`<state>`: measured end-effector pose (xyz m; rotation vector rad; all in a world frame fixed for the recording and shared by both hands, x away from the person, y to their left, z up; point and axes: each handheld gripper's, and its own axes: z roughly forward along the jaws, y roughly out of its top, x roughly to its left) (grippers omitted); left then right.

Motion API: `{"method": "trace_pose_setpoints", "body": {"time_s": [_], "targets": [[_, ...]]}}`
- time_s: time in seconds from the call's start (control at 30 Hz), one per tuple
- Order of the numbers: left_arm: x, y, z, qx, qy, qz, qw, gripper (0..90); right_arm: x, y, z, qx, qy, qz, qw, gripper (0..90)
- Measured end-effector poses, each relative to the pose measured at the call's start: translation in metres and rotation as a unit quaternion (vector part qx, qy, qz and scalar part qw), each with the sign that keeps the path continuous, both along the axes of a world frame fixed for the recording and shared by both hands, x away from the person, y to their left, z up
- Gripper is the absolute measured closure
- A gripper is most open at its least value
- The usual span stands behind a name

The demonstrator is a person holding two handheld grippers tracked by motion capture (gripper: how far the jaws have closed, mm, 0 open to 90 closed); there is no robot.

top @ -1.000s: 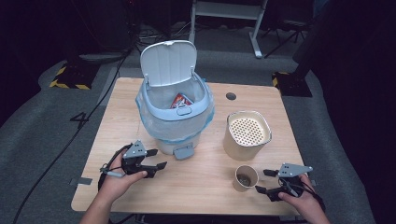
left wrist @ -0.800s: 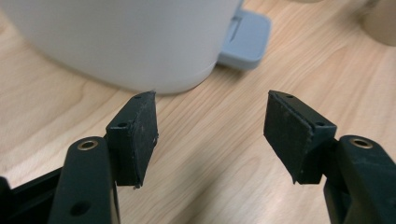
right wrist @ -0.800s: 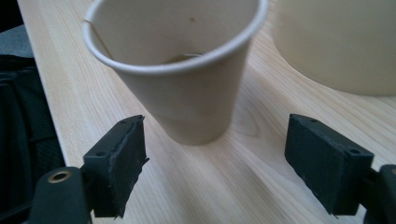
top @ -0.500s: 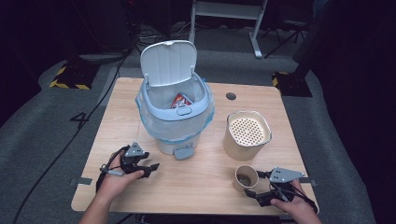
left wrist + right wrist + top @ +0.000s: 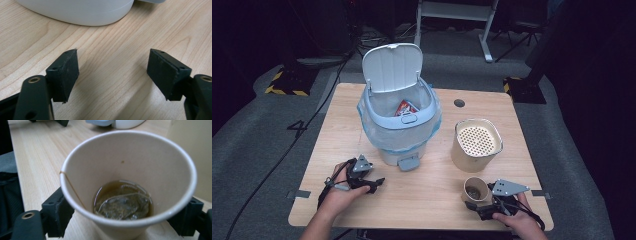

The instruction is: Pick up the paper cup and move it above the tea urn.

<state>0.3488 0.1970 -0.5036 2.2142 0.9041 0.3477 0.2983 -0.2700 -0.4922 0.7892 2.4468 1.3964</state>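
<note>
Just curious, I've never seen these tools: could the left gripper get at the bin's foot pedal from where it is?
Probably yes. The left gripper, jaws open and empty, sits beside the pale blue pedal of the white lidded bin, with bare wooden table between them.

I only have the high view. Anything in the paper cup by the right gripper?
Observer: Yes. The paper cup holds brown tea with a tea bag sunk in it.
Operator: Right gripper gripping it?
Observer: The right gripper has the cup between its jaws, which have just been opening; whether the pads press, I cannot tell.
Operator: Left one?
Observer: The left gripper is open, jaws just widened, only bare table between them.
</note>
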Motion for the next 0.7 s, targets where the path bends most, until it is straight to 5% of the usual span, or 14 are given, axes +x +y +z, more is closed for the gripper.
{"method": "trace_pose_setpoints", "body": {"time_s": [0.3,0.7], "targets": [[-0.0001,-0.0001,0.0,0.0,0.0,0.001,1.0,25.2,0.0008,0.0012,-0.0009,0.002,-0.008,-0.018,0.9998,28.7],[0.0005,-0.0018,-0.0001,-0.001,0.001,0.003,1.0,24.7,0.0039,-0.0004,0.0072,-0.004,-0.021,0.018,0.9996,30.7]]}}
